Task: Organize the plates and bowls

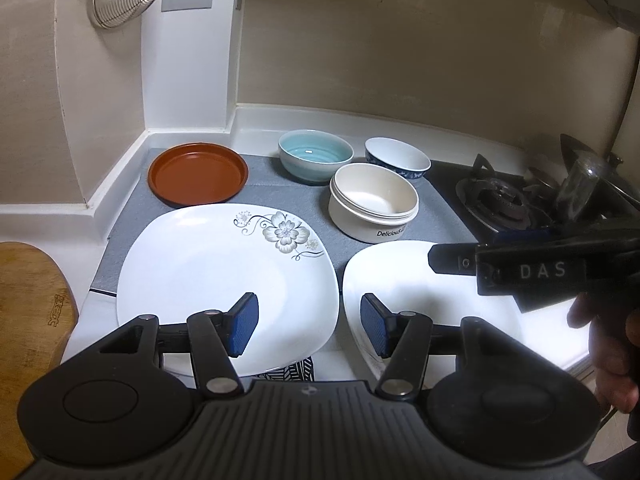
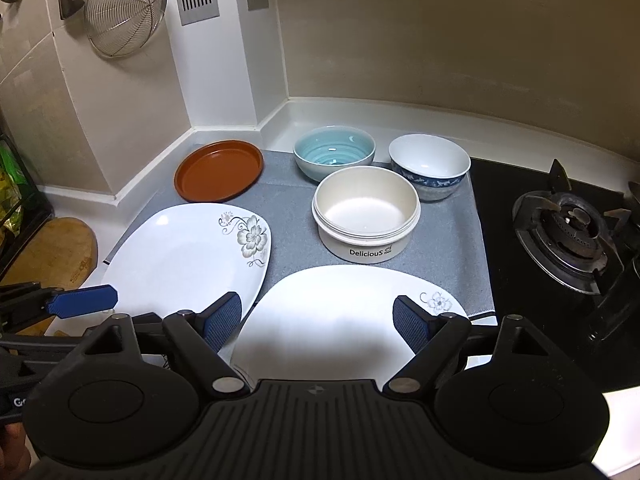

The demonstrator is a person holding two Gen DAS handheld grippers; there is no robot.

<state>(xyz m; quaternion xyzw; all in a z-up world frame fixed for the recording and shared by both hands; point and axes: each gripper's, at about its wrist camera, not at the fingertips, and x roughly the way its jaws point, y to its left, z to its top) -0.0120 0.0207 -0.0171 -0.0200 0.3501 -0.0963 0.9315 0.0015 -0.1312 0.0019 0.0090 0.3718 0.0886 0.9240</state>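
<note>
The left tool [image 1: 308, 326] hung with its fingers apart and nothing between them, over the gap between two white plates. The flowered plate [image 1: 208, 276] lay under its left finger, the second white plate [image 2: 344, 320] under the right tool [image 2: 318, 322], also spread and empty. Beyond them on the counter [image 1: 288, 200] stood a cream bowl [image 1: 374, 208], a teal bowl [image 1: 315, 160], a blue-patterned bowl [image 1: 398, 159] and a brown dish [image 1: 198, 174].
</note>
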